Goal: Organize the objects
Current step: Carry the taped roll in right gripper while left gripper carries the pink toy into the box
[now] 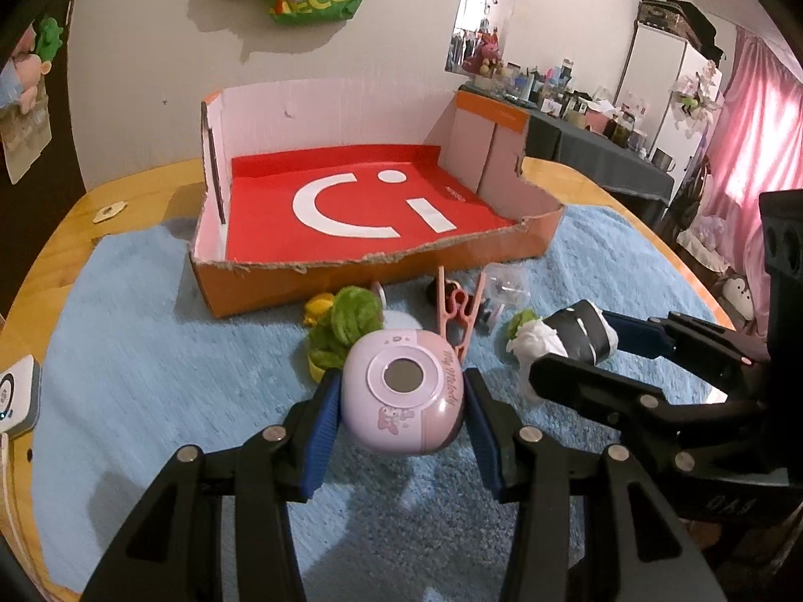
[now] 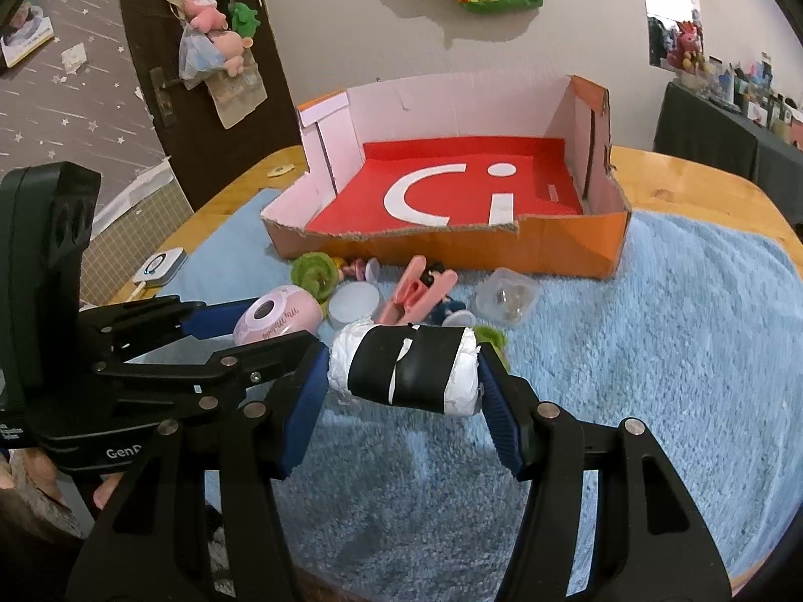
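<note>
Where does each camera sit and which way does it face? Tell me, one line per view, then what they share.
Left wrist: sits on the left gripper, looking along its fingers at the pink My Melody case between them, toward the cardboard box; the right gripper enters from the right.
Right wrist: sits on the right gripper, facing the black-and-white taped roll in its fingers; the left gripper enters from the left.
Shared: box, case, roll, pink clip, blue mat.

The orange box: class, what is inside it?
The orange box shows only its red floor with a white curved logo; no objects lie on the visible floor. The torn front wall hides the nearest strip.
</note>
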Motion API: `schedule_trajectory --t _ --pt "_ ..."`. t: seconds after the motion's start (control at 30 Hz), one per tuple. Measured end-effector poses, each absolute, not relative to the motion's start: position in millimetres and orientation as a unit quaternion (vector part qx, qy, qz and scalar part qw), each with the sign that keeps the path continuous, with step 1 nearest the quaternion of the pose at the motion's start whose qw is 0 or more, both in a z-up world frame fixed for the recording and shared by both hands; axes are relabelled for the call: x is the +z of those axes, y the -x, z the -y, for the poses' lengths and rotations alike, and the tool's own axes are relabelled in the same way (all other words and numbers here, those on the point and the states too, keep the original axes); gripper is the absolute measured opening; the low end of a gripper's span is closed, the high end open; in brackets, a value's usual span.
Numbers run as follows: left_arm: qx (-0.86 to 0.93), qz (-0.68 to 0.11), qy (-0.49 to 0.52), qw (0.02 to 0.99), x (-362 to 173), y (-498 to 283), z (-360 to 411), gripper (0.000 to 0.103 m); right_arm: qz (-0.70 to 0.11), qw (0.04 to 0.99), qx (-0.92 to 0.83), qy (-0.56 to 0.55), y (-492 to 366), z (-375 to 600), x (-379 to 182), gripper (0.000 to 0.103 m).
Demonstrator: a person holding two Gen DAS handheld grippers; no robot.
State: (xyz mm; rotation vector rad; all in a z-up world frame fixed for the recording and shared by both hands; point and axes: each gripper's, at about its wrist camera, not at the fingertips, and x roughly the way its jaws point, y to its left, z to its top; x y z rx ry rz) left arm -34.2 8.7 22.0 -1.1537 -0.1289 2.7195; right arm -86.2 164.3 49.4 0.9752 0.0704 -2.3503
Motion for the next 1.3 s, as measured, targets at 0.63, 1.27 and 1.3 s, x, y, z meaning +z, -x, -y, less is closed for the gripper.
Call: schedule_trajectory --t 0.63,1.27,1.3 --pt "0.920 0.049 0.381 0.084 35.0 59.0 -1.0 0.049 -0.021 0.303 -0.883 -0.358 107.3 -156.8 63.2 0.056" --pt "0.922 0.055 0.377 0.069 48.8 93.2 10.6 0.049 -0.025 0.307 -0.883 -0.355 143.1 -144.8 74.4 0.056" --pt "0.922 0.054 0.377 0.069 49.6 95.4 11.2 0.049 -0.026 0.307 -0.883 -0.355 145.6 -143.8 75.2 0.056"
